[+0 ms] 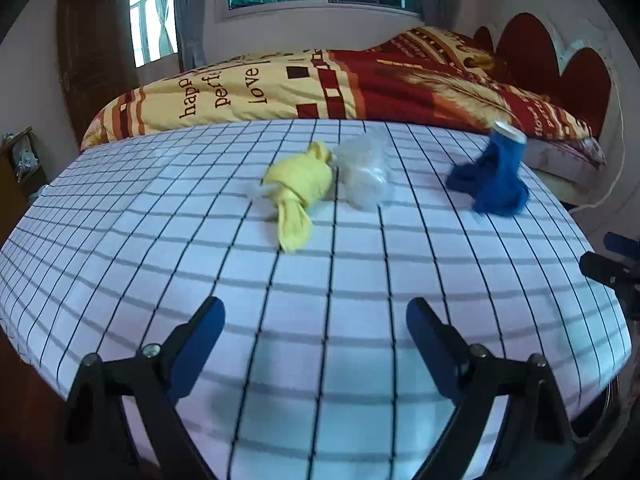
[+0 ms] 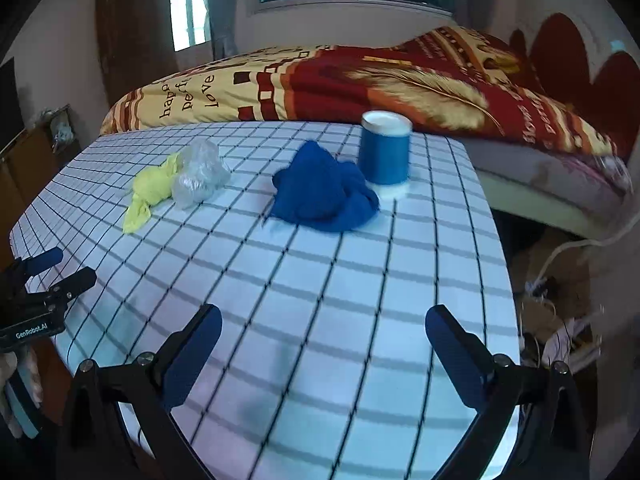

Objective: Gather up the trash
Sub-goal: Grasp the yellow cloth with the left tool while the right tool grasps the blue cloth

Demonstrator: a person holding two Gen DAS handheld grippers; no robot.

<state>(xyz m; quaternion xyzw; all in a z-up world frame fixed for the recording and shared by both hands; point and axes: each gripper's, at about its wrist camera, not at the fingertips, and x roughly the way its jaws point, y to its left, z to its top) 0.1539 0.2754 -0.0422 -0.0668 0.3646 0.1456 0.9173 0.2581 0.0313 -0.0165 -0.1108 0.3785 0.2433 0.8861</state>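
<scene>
On the checked tablecloth lie a crumpled yellow piece, a clear crumpled plastic bag touching it, and a crumpled blue cloth. A blue cylindrical cup stands upright just behind the blue cloth. The yellow piece and plastic bag also show in the right wrist view. My left gripper is open and empty, above the near part of the table. My right gripper is open and empty, well short of the blue cloth.
A bed with a red and yellow quilt stands right behind the table. The table's right edge drops to a cluttered floor with cables. A wooden cabinet stands at the left. The left gripper shows in the right wrist view.
</scene>
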